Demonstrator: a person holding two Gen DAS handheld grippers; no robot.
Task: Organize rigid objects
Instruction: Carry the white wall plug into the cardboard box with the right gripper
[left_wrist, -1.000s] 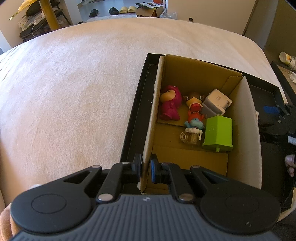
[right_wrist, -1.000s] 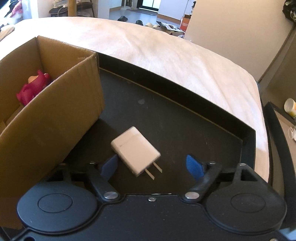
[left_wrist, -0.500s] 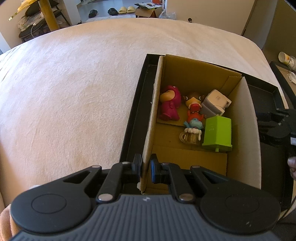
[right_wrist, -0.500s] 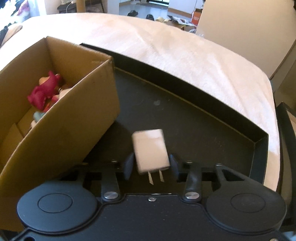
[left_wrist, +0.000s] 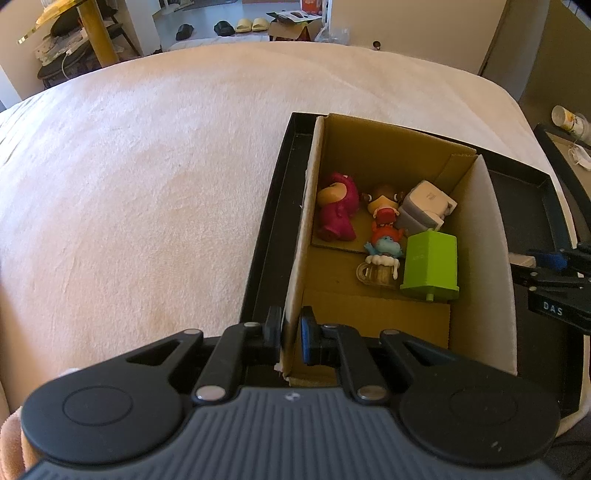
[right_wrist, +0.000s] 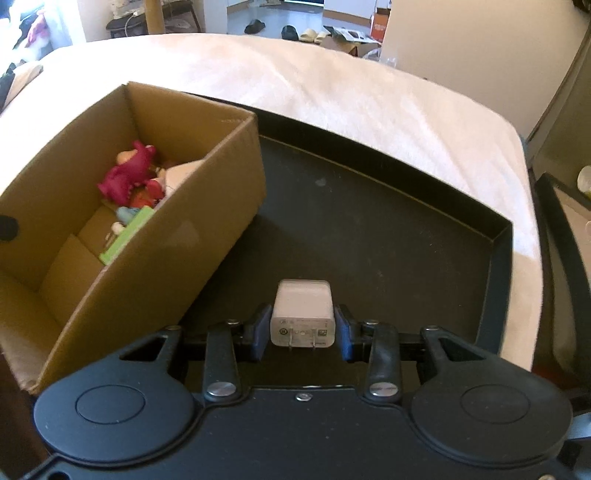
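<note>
Matt corrugated cardboard box (right_wrist: 155, 236); smooth white plastic charger (right_wrist: 303, 314); plush blanket (left_wrist: 147, 177).

We see a brown cardboard box (left_wrist: 484, 236) standing in a black tray (right_wrist: 369, 229) on a pale pinkish-white blanket (left_wrist: 147, 177). Inside the box, at ten o'clock, lies a magenta plush toy (left_wrist: 338, 210); at three o'clock stands a lime-green block (left_wrist: 430, 264), with a grey-white adapter (left_wrist: 424, 206) at one o'clock. A blue-and-orange figure (left_wrist: 384, 242) sits in the middle. The white charger (right_wrist: 303, 314) shows between blue pads (right_wrist: 258, 332) of the black right gripper (right_wrist: 301, 332).
</note>
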